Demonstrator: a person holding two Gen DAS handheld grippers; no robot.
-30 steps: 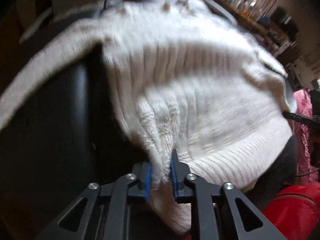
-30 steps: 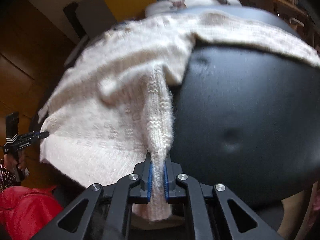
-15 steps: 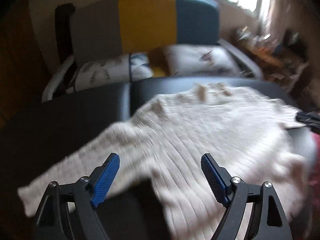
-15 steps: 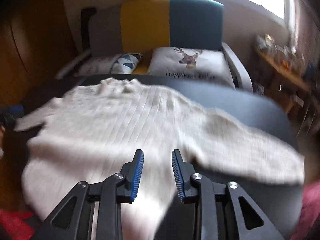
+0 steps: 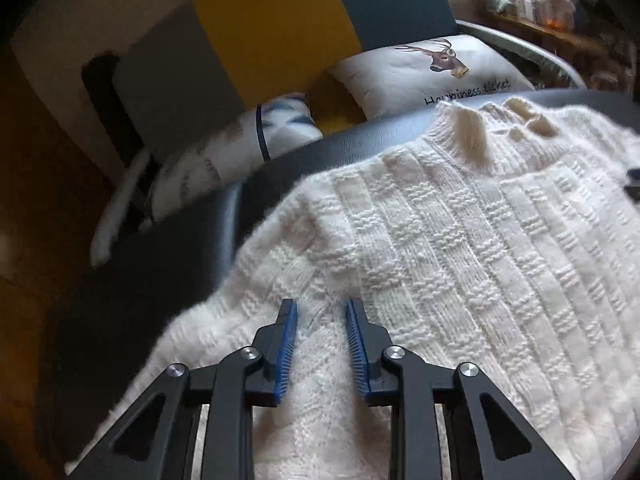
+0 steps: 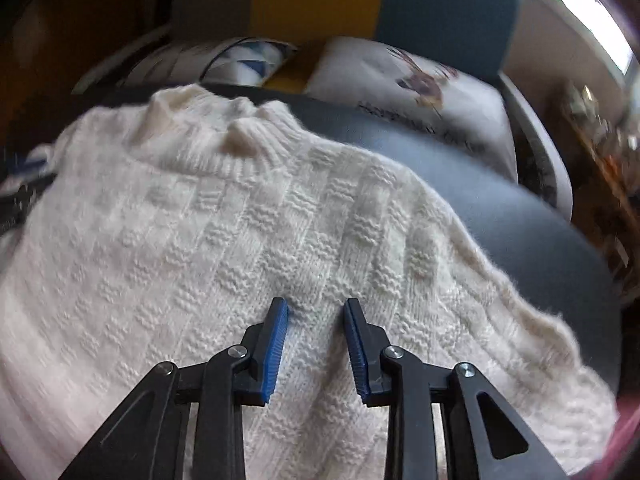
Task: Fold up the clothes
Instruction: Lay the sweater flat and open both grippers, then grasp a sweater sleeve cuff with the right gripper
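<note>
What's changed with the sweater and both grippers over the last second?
Both grippers let go of the hem folds they pinched a second ago and moved up the white sweater. The left gripper opened wide and is closing again over the knit near its sleeve side; the right gripper is part open over the body. The sweater remains spread on the dark table.

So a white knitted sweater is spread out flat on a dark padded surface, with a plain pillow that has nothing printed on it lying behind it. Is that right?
Not quite. The white knitted sweater does lie spread on the dark padded surface, but the pillow behind it is not plain: the left wrist view shows a deer's head and writing printed on it.
</note>
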